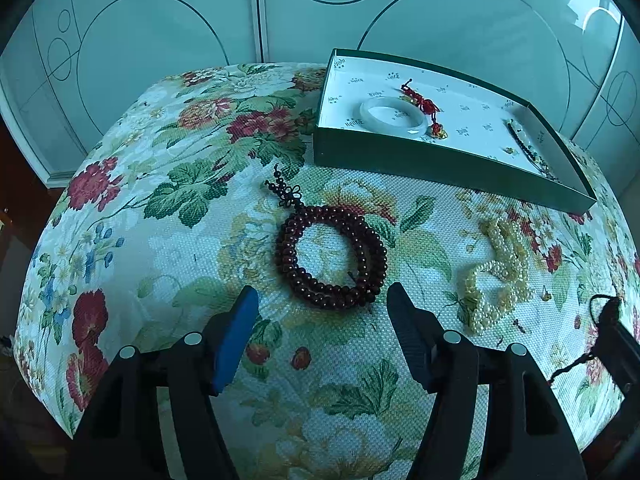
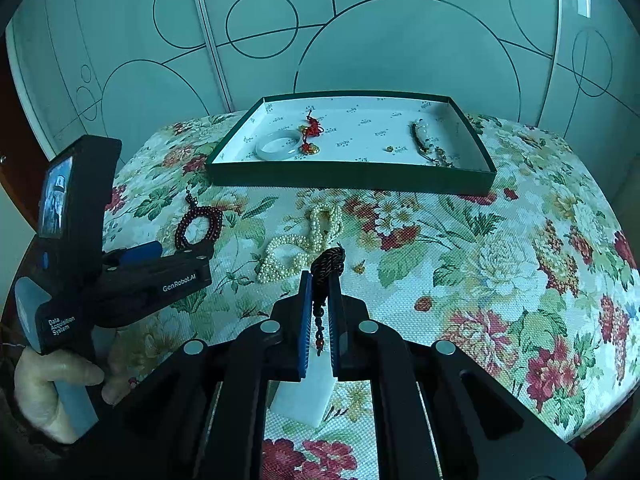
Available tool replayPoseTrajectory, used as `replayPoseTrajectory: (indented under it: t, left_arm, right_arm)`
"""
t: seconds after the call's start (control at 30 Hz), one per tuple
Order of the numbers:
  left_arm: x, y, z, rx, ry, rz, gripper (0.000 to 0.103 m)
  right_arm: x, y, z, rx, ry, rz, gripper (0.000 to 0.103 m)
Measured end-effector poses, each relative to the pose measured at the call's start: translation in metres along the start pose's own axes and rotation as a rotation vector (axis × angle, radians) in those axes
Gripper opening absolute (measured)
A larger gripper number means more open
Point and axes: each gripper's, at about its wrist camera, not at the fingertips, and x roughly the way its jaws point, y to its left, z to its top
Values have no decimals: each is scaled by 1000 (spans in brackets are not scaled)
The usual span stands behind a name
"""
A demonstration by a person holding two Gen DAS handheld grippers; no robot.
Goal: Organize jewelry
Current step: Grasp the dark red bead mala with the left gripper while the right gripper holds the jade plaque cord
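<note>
Firmly pinched: cord (image 2: 329, 264) in right hand-held gripper (image 2: 321, 280).

My left claw (image 1: 320, 300) hangs open just short of the dark red bead bracelet (image 1: 330, 256) on the floral table (image 1: 168, 208); pearls (image 1: 498, 268) lie beside it.

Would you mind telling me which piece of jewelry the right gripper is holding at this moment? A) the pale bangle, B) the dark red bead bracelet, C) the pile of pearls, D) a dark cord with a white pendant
D: the right gripper is shut on the dark cord, with the white pendant hanging below, while the bead bracelet and pearls lie on the cloth and the bangle sits in the tray.
</note>
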Motion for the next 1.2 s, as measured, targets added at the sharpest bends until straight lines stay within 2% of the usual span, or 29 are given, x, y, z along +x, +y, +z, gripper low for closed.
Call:
replayPoseTrajectory:
  t: [0.47, 0.83, 0.93, 1.1, 1.17, 1.2]
  left_arm:
    - [9, -7, 10, 12, -12, 11, 66]
    - [17, -13, 18, 40, -55, 26, 66]
    - [16, -14, 19, 44, -75, 26, 53]
    - [15, -14, 22, 57, -88, 25, 25]
    - [15, -12, 23, 54, -90, 25, 17]
    - [15, -11, 23, 49, -89, 19, 17]
  right_arm:
    - [-4, -5, 37, 13, -86, 0, 8]
    - [-5, -10, 63, 28, -135, 0, 8]
    - [-3, -13, 69, 37, -142, 0, 8]
    - [-3, -18, 80, 55, -159, 2, 8]
    - [-3, -18, 83, 56, -164, 1, 8]
    - [-3, -19, 85, 56, -167, 0, 8]
